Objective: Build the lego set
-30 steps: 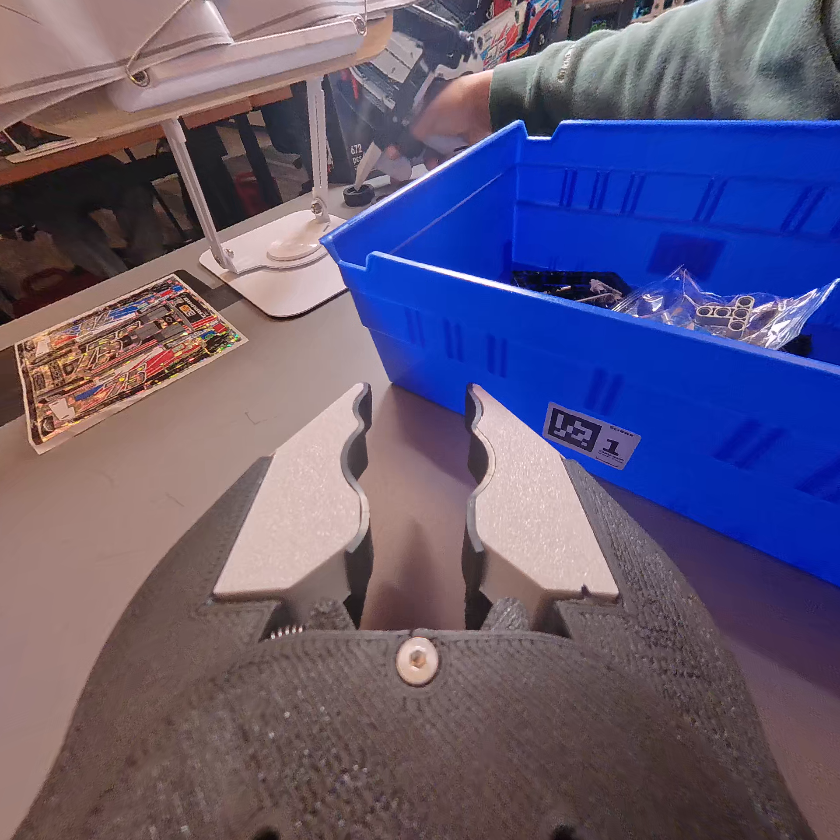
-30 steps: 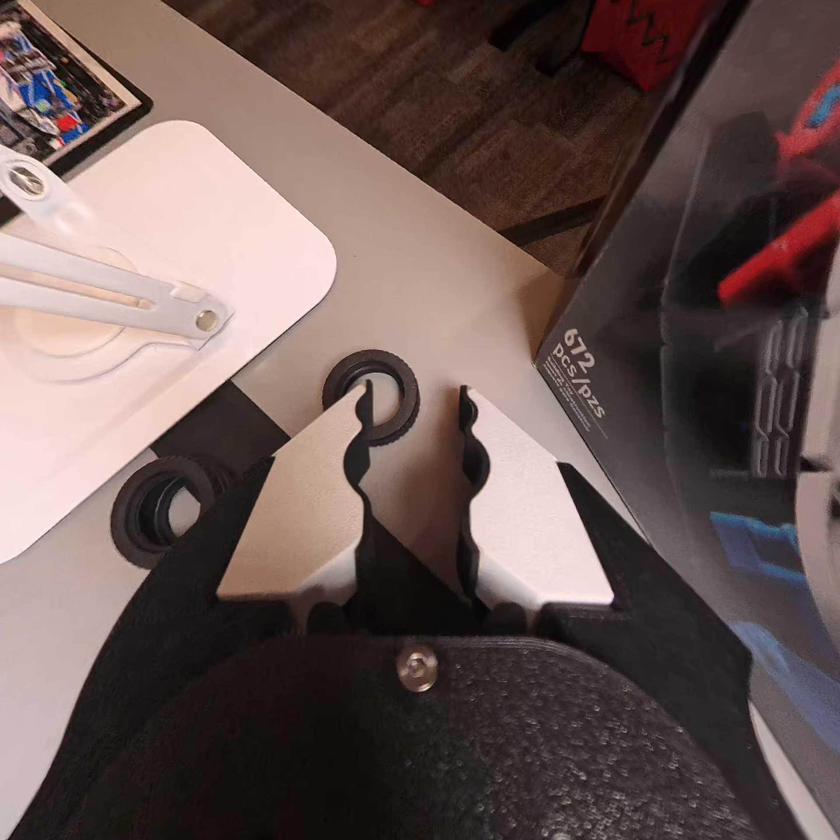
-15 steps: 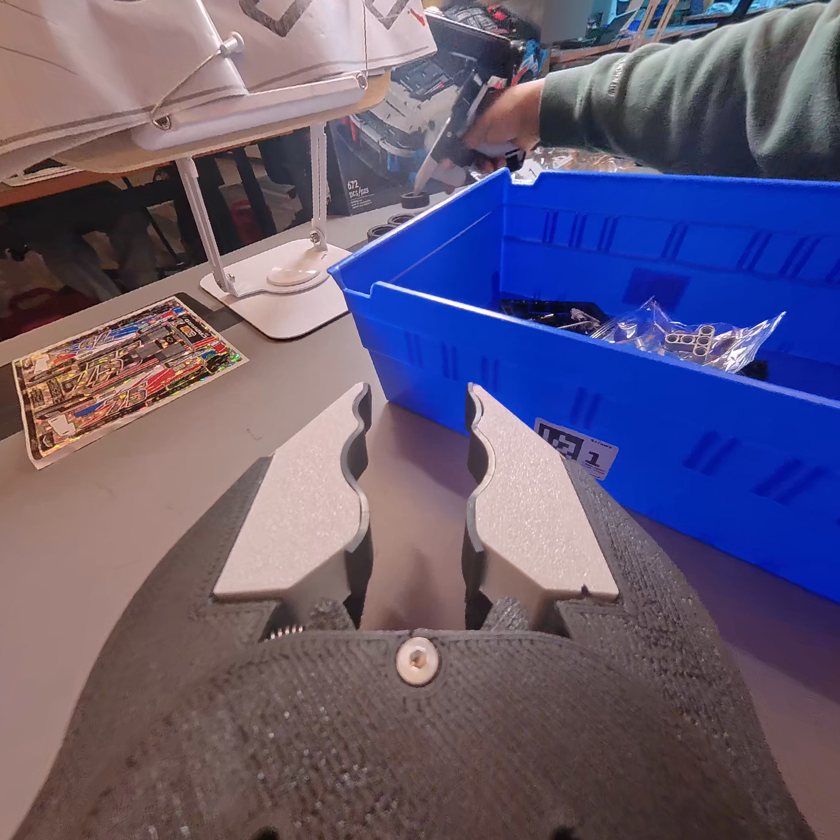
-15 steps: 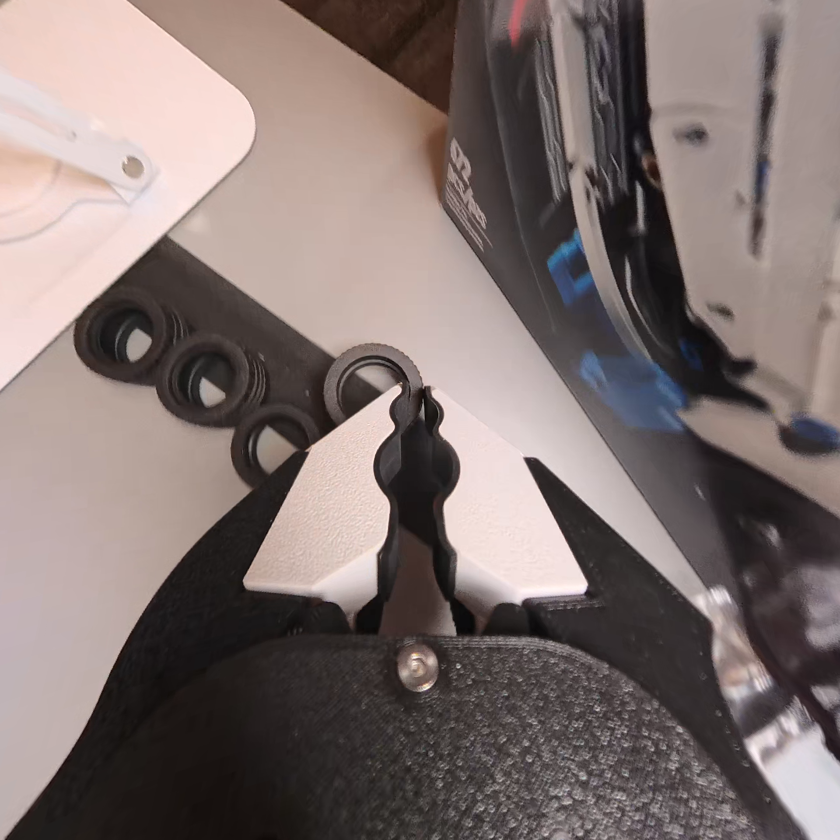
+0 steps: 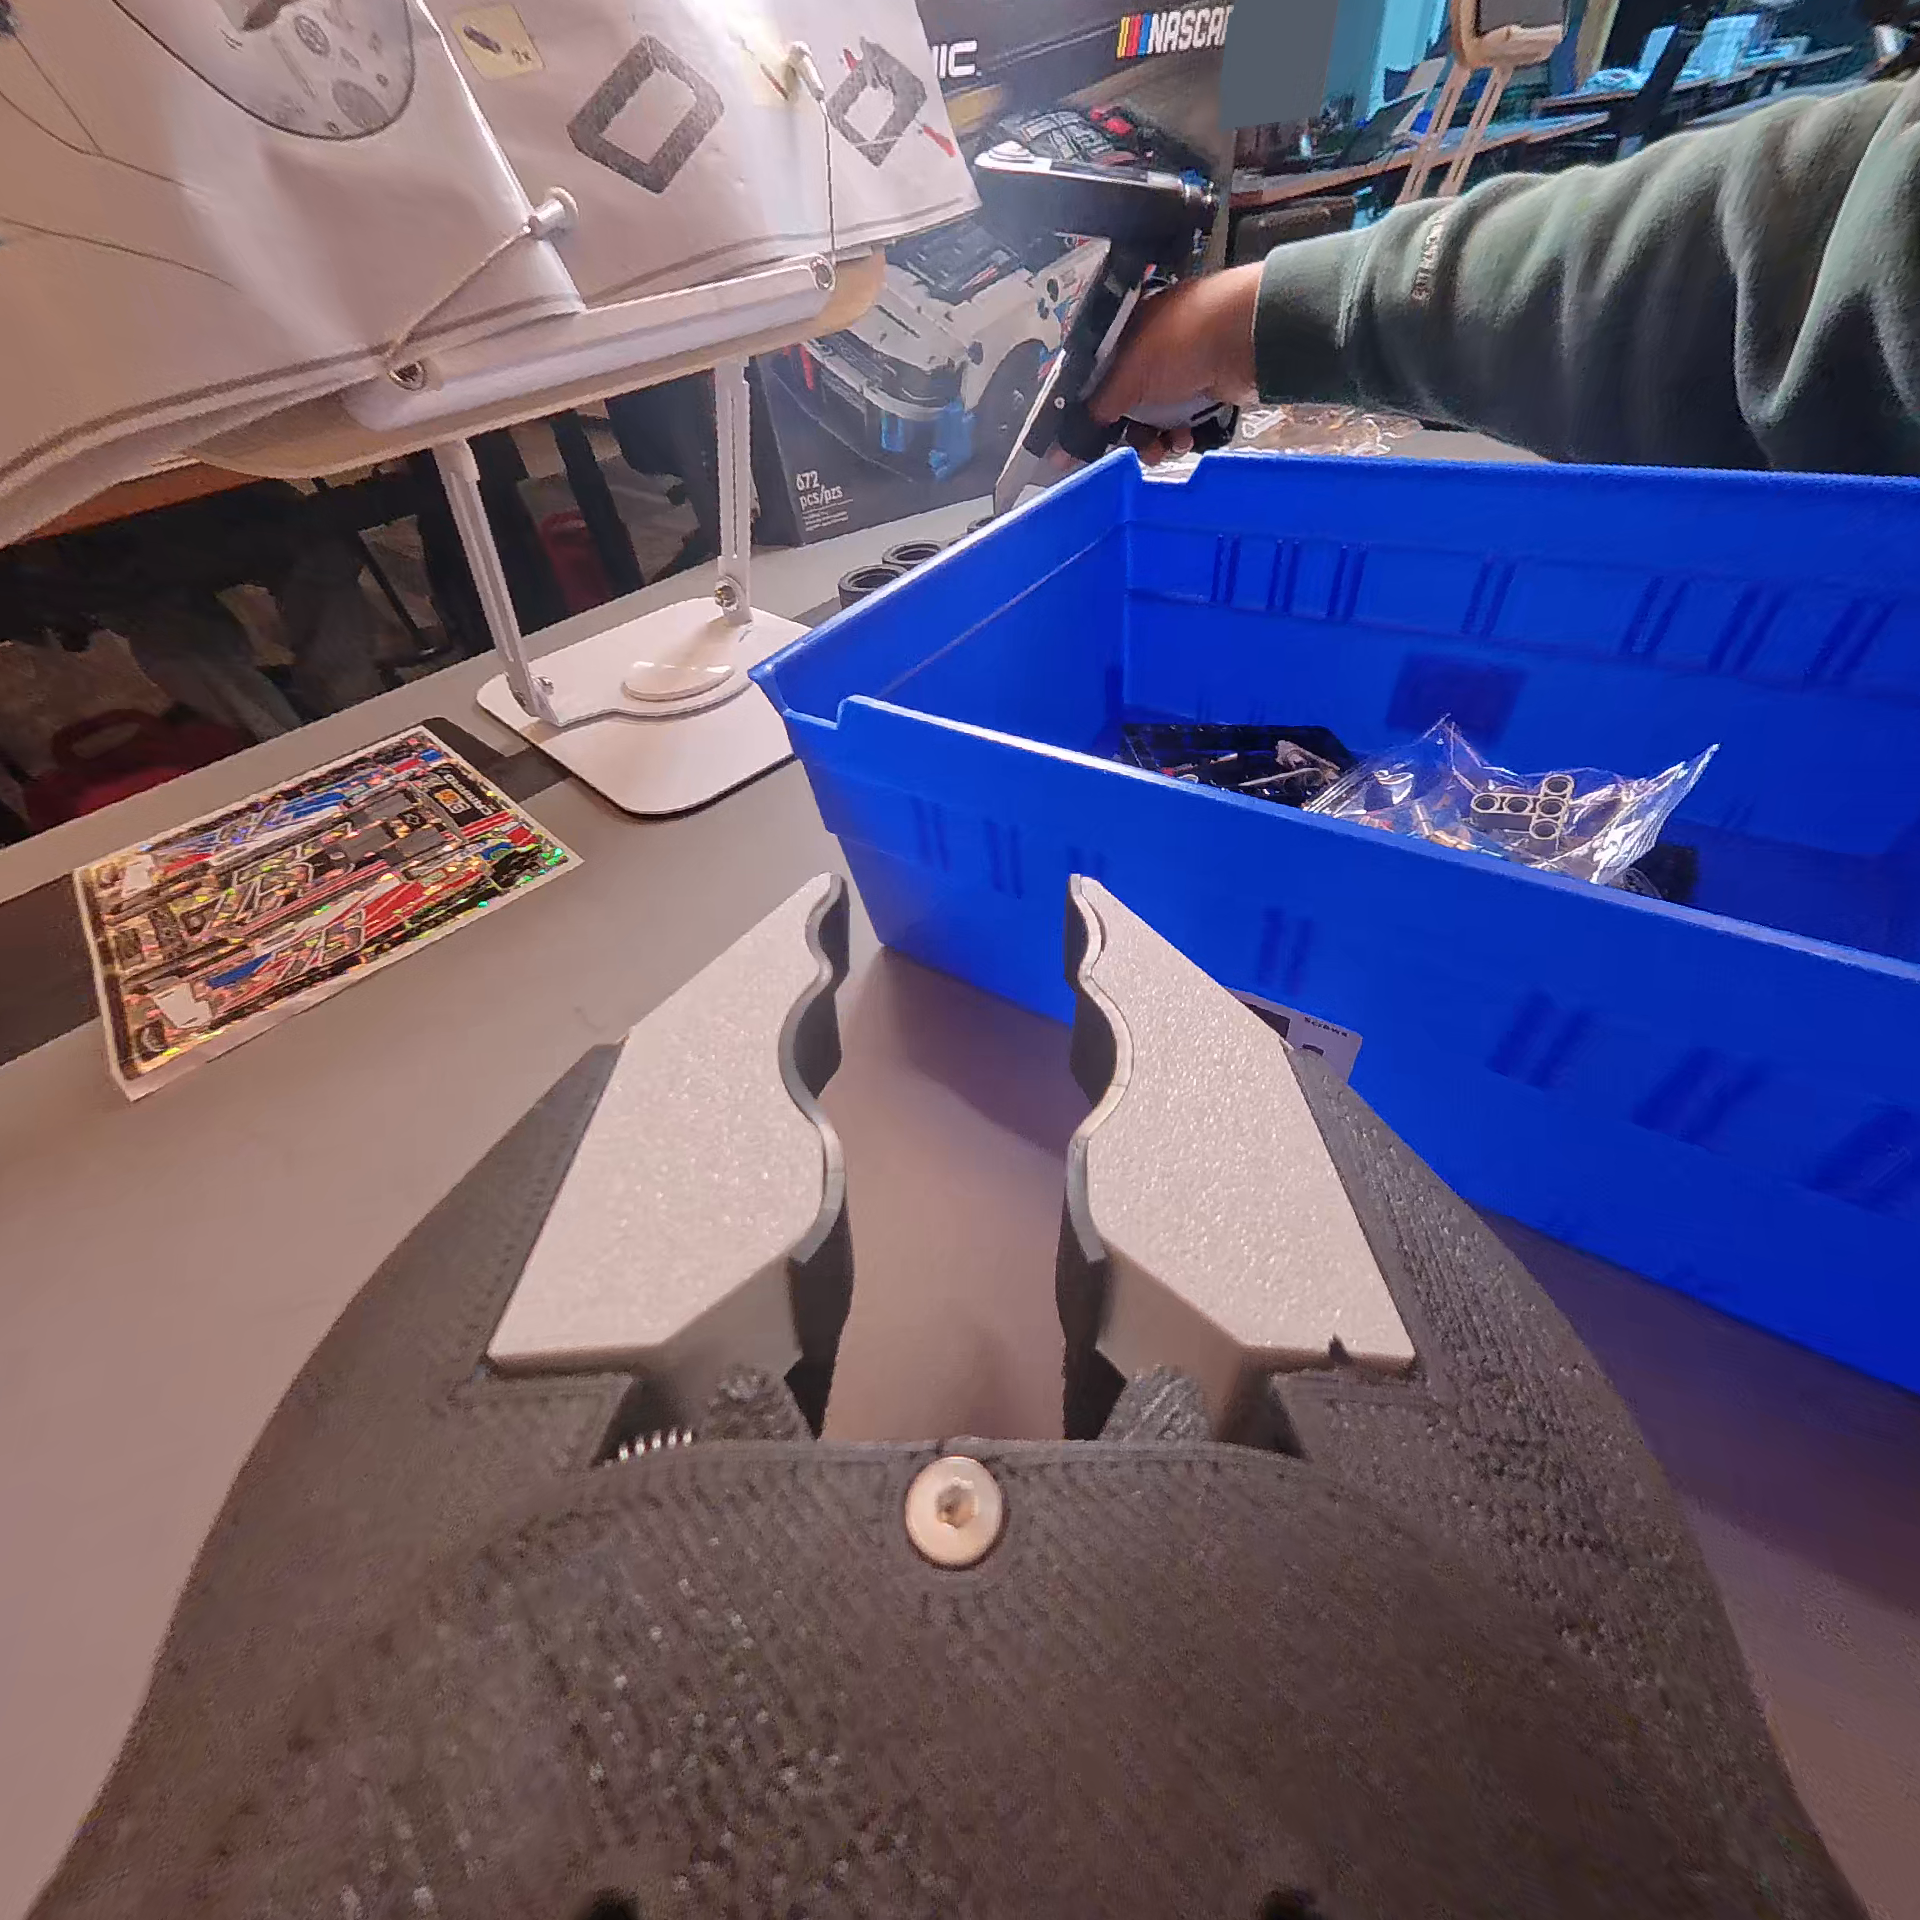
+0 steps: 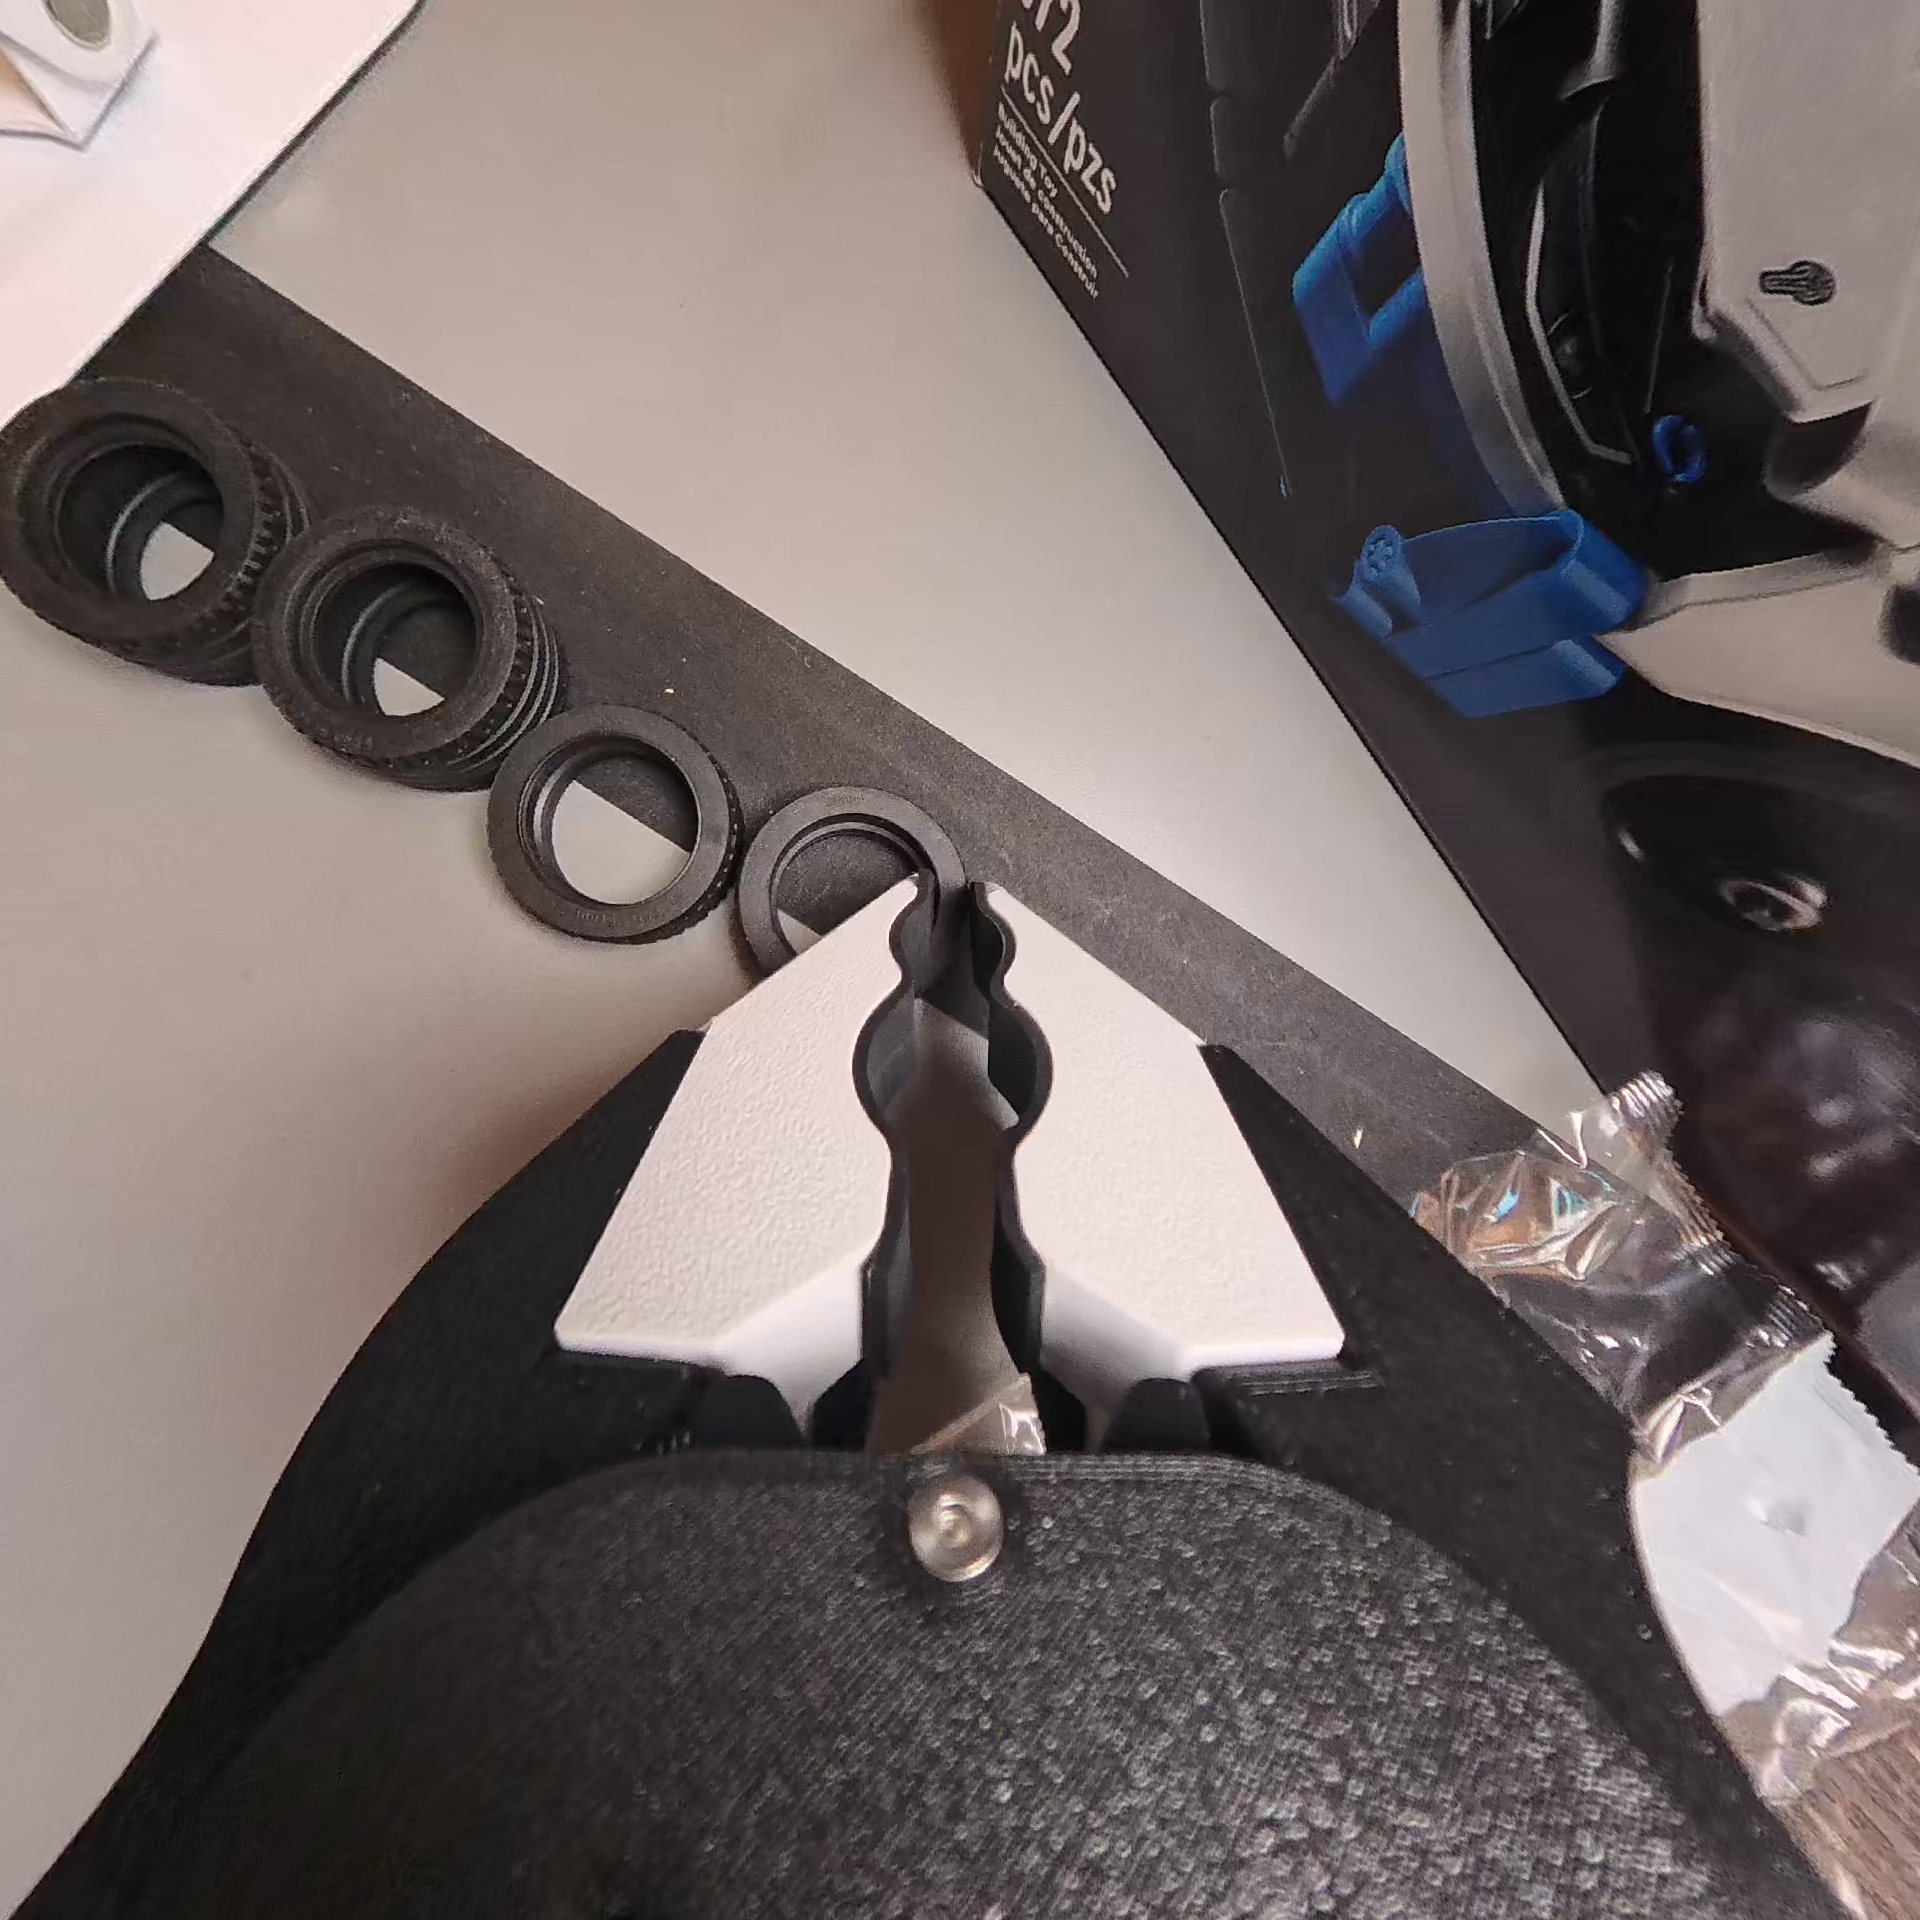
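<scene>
The right tongs (image 6: pixel 943 896) are nearly shut, their dark inner edges pinching the rim of a small black rubber tyre (image 6: pixel 847 868) that lies flat on the grey table (image 6: pixel 260 1039), partly over a black strip (image 6: pixel 1091 831). One tip reaches inside the ring and the other presses from outside, at about 4 o'clock on the tyre. Three more tyres trail away toward 10 o'clock: a thin ring (image 6: pixel 615 823) just beside the held one, then a thicker tyre (image 6: pixel 400 649) and another (image 6: pixel 130 530) near the left edge, both apparently with another ring under them. The set's dark box (image 6: pixel 1299 416) stands at 2 o'clock, and a crinkled clear bag (image 6: pixel 1558 1226) lies at 4 o'clock, close to the tongs' body. The tyre looks very light, soft and springy, with a ribbed outer edge, so it probably gives grip but may flatten or twist under a hard squeeze; holding one wall of the ring, as here, seems the sensible place to take it. In the left wrist view, the left tongs (image 5: pixel 951 904) are wide open and hold nothing, hovering low over the table just before a blue bin (image 5: pixel 1351 966) at 2 o'clock. The bin holds a clear bag of small grey parts (image 5: pixel 1527 805) and some dark pieces. A shiny sticker sheet (image 5: pixel 312 883) lies at 10 o'clock, and a white stand (image 5: pixel 644 727) carrying an open instruction booklet (image 5: pixel 416 156) rises at 11 o'clock. Beyond the bin, a person's hand (image 5: pixel 1174 353) in a green sleeve grips the other tool.
</scene>
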